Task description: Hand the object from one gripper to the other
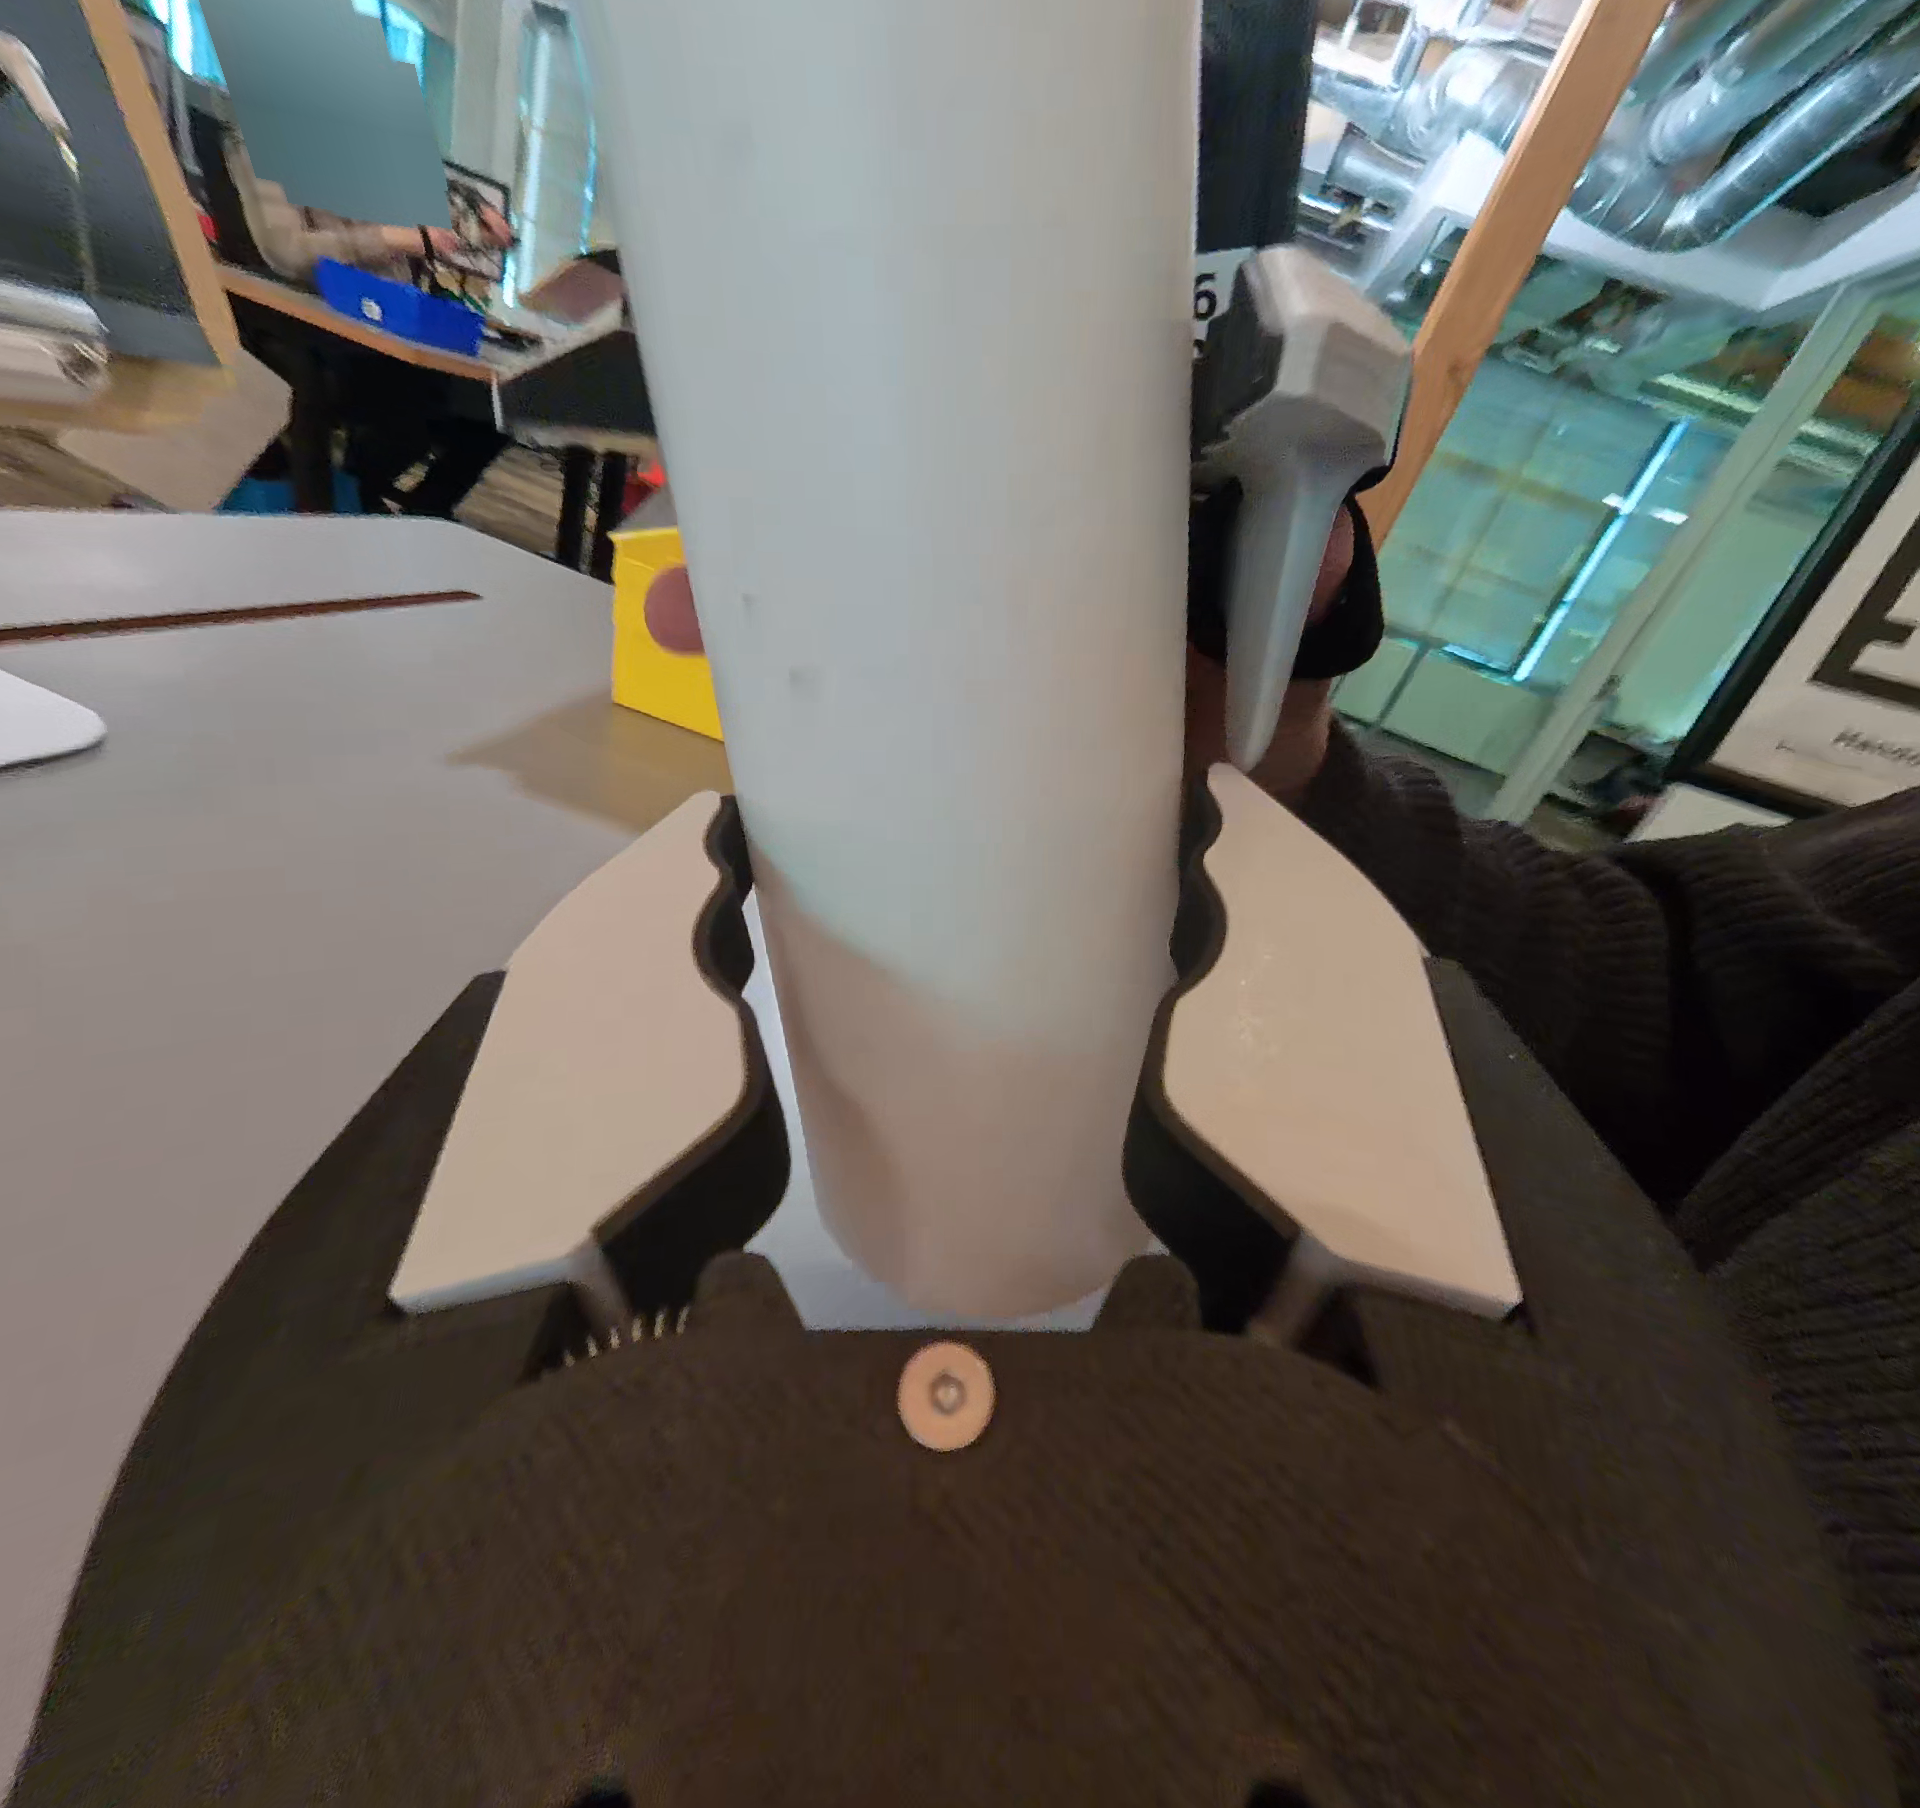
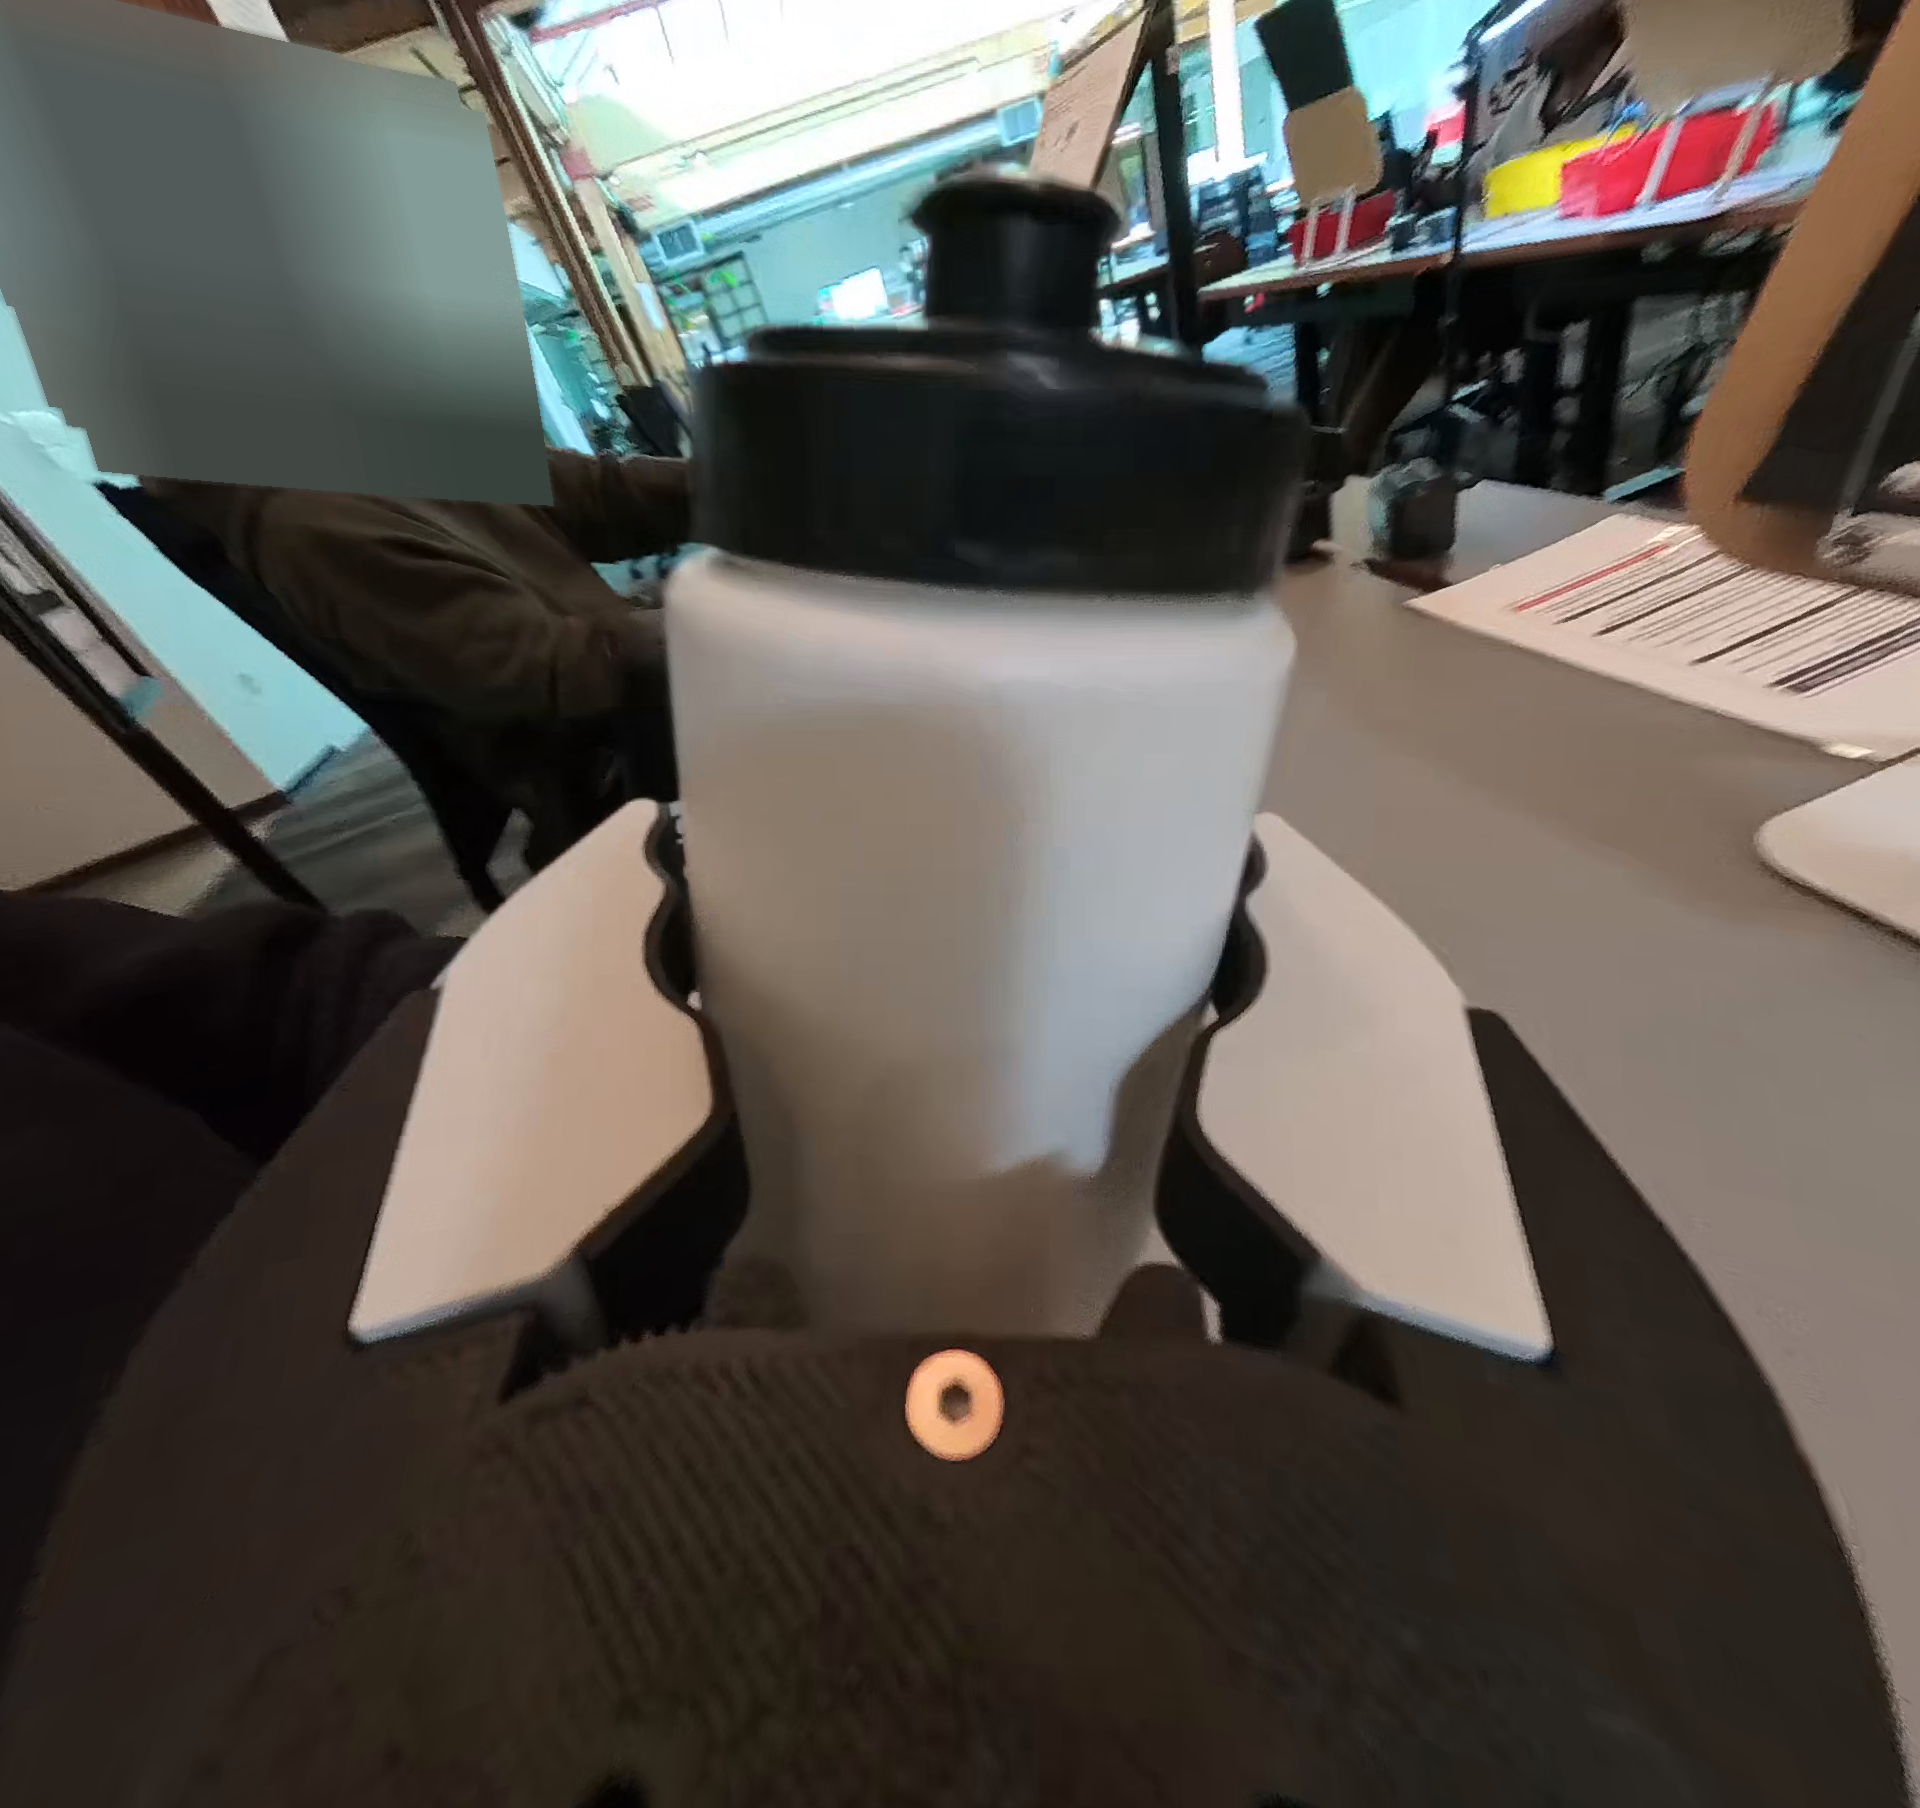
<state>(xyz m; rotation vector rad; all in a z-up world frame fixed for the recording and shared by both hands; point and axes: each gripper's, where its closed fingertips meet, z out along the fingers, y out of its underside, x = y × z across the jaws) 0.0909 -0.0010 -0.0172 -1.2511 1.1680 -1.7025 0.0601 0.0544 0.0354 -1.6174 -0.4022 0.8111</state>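
A white bottle [image 1: 935, 459] with a black cap [image 2: 987, 470] stands upright between both pairs of fingers. My left gripper [image 1: 961, 823] is shut on the bottle's lower body; its rounded base sits close to the camera and its top runs out of the frame. My right gripper [image 2: 961, 865] is shut on the bottle [image 2: 966, 875] below the cap. In the left wrist view part of the right gripper's grey and black body [image 1: 1299, 428] shows behind the bottle on the right, held by a hand. The left gripper does not show in the right wrist view.
A grey table [image 1: 260, 823] lies below. On it are a yellow box [image 1: 649, 678], a white flat object [image 2: 1849, 854] and a printed sheet [image 2: 1714, 636]. A dark sleeve [image 1: 1662, 1031] is at the right. A person sits behind [image 2: 416, 615]. Spacing between my two grippers at the tips: around 7 cm.
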